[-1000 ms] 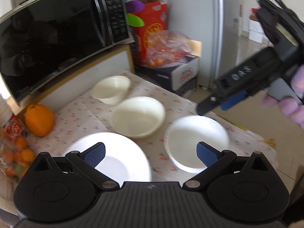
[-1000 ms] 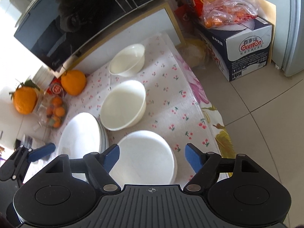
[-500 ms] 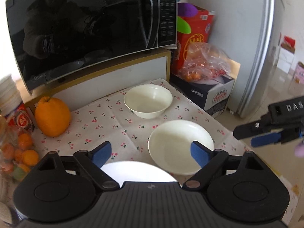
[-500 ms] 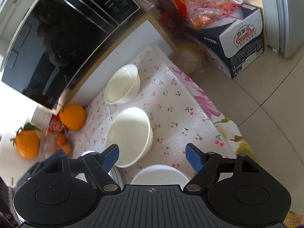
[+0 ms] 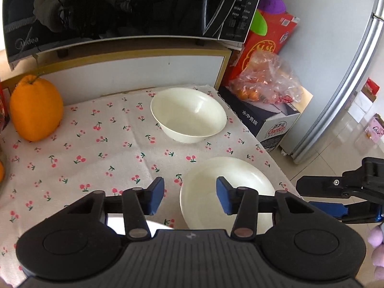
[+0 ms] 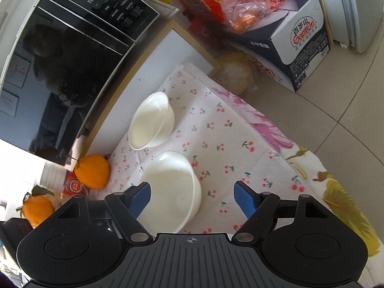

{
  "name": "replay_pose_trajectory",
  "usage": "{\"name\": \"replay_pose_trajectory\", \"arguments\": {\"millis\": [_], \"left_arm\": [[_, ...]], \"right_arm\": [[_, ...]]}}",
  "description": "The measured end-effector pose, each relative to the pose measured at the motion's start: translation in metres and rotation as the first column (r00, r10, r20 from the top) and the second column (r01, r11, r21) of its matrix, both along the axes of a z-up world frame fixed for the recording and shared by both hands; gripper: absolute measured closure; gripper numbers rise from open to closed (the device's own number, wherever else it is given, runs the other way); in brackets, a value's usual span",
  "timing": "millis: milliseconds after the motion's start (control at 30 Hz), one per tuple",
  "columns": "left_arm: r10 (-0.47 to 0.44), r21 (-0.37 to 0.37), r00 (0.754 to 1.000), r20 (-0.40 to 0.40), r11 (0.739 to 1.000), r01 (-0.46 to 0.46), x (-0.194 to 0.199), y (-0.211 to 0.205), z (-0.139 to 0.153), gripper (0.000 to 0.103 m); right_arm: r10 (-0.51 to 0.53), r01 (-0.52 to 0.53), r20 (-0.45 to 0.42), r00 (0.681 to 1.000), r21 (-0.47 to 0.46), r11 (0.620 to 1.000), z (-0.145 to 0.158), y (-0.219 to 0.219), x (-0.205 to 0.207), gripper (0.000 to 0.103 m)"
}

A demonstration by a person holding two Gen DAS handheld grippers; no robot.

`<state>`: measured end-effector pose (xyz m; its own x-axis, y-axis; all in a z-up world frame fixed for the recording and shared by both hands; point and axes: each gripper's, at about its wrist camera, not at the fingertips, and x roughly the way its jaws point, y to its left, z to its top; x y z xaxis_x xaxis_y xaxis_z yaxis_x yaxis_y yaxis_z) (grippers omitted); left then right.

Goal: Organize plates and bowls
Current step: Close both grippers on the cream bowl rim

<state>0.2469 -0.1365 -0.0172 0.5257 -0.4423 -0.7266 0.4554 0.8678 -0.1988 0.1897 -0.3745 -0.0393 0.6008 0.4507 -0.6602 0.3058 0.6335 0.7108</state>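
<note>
Two white bowls stand on the cherry-print cloth (image 5: 79, 158): a small deep bowl (image 5: 189, 117) at the back and a larger bowl (image 5: 228, 184) nearer the table's right edge. My left gripper (image 5: 189, 199) hangs over the larger bowl's near left rim. Its jaws are closing, the rim lies between the pads and neither pad touches it. A white plate (image 5: 134, 225) peeks out under its left finger. My right gripper (image 6: 192, 198) hovers over the same larger bowl (image 6: 170, 187), jaws narrowing slightly, gripping nothing. The small bowl (image 6: 151, 124) lies beyond. The right gripper (image 5: 309, 198) also shows beside the table.
A black microwave (image 5: 120, 12) on a low cabinet closes off the back. A big orange fruit (image 5: 36, 110) sits at the cloth's left. Right of the table are a boxed bag of oranges (image 5: 266, 91), a fridge (image 5: 348, 72) and bare floor (image 6: 336, 120).
The left gripper swung from over the plates to the two bowls and its jaws narrowed a lot. The right gripper moved forward over the larger bowl, and the plate dropped out of its view.
</note>
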Motion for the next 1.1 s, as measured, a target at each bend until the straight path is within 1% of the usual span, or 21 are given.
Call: {"name": "replay_pose_trajectory", "arguments": {"millis": [33, 100, 267, 433, 667, 867, 1100], "left_arm": [[0.002, 0.003, 1.000, -0.004, 1.000, -0.002, 0.002, -0.001, -0.001, 0.062], [0.006, 0.001, 1.000, -0.013, 1.000, -0.006, 0.003, -0.004, -0.005, 0.067], [0.006, -0.012, 0.999, -0.039, 1.000, -0.007, 0.008, -0.006, -0.011, 0.076], [0.022, -0.013, 0.998, -0.053, 1.000, -0.023, 0.010, -0.006, -0.014, 0.081], [0.038, -0.024, 0.997, -0.068, 0.999, -0.039, 0.012, -0.001, -0.016, 0.091], [0.045, -0.020, 0.997, -0.062, 0.999, -0.047, 0.012, 0.000, -0.016, 0.094], [0.037, -0.032, 0.998, -0.043, 0.999, -0.038, 0.009, -0.002, -0.011, 0.095]], "right_arm": [[0.001, -0.001, 0.004, 1.000, 0.000, 1.000, 0.000, 0.002, 0.001, 0.032], [0.003, -0.003, 0.003, 1.000, -0.003, 1.000, -0.002, 0.006, 0.004, 0.040], [-0.004, 0.004, -0.026, 1.000, 0.008, 1.000, -0.010, 0.013, 0.010, 0.054], [-0.015, 0.016, -0.044, 0.999, 0.021, 1.000, -0.016, 0.015, 0.011, 0.063], [-0.011, 0.013, -0.052, 0.999, 0.039, 0.999, -0.022, 0.018, 0.012, 0.082], [-0.011, 0.013, -0.054, 0.999, 0.041, 0.999, -0.023, 0.020, 0.012, 0.088], [-0.027, 0.029, -0.041, 0.999, 0.041, 0.999, -0.019, 0.015, 0.010, 0.088]]}}
